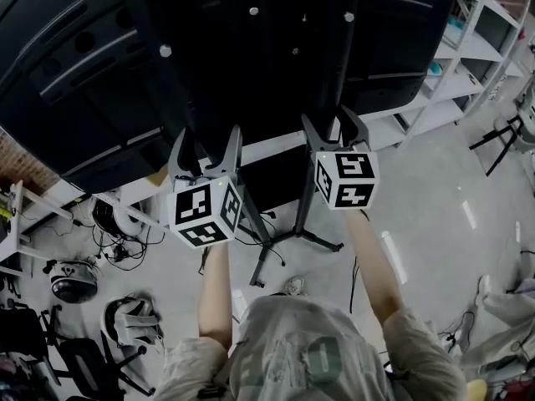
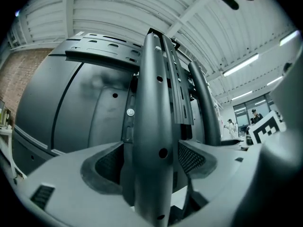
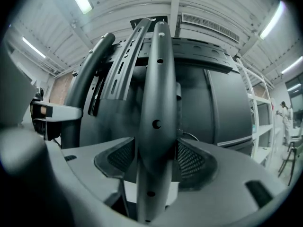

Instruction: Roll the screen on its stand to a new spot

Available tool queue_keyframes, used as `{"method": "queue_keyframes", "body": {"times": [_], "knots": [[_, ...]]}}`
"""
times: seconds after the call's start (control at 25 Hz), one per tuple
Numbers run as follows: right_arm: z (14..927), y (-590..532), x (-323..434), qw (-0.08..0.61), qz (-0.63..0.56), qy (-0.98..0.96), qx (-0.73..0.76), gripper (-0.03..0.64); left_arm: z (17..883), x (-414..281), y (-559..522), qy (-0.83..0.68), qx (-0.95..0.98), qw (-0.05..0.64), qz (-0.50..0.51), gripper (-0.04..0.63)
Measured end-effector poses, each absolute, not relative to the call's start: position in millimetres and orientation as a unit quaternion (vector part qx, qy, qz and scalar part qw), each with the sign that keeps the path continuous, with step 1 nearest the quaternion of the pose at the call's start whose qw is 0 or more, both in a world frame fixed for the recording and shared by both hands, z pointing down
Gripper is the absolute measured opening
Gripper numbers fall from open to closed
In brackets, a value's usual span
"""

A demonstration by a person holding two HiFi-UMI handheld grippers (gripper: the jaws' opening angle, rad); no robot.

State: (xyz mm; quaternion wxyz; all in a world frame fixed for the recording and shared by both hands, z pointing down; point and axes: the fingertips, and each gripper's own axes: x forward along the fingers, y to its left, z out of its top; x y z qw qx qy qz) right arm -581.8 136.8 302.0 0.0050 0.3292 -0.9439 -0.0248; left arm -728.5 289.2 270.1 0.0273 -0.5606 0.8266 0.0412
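The large black screen [image 1: 251, 40] fills the top of the head view, its back facing me, on a dark stand whose legs [image 1: 297, 236] spread on the floor. My left gripper [image 1: 206, 140] straddles the stand's left upright [image 2: 151, 103]. That bar runs between the two pads with a thin gap on each side, so the gripper is open. My right gripper [image 1: 330, 124] straddles the right upright [image 3: 158, 79] the same way. Its pads [image 3: 191, 160] stand just off the bar, also open. The marker cubes sit below both grippers.
White shelving [image 1: 468, 57] runs along the right. Headsets and cables [image 1: 71, 278] lie on the floor at the left, near a black chair [image 1: 84, 366]. Another chair base [image 1: 501, 132] stands far right. People stand in the distance [image 2: 230, 124].
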Motion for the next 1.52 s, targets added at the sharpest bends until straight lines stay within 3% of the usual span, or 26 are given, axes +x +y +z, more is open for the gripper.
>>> {"method": "queue_keyframes", "body": {"times": [0.2, 0.36, 0.56, 1.52], "knots": [[310.8, 125.2, -593.3, 0.022, -0.028, -0.944, 0.328, 0.261, 278.3, -733.0, 278.4, 0.832, -0.554, 0.016, 0.027, 0.34], [316.7, 113.7, -606.3, 0.032, -0.028, -0.945, 0.325, 0.261, 280.2, -734.0, 267.0, 0.828, -0.56, 0.024, 0.013, 0.254], [319.8, 108.6, -622.8, 0.006, -0.015, -0.953, 0.303, 0.248, 290.5, -738.6, 252.0, 0.823, -0.567, 0.02, -0.001, 0.227], [318.2, 99.3, -626.0, -0.011, -0.011, -0.95, 0.312, 0.199, 287.7, -744.4, 245.6, 0.823, -0.566, 0.028, 0.02, 0.215]]}}
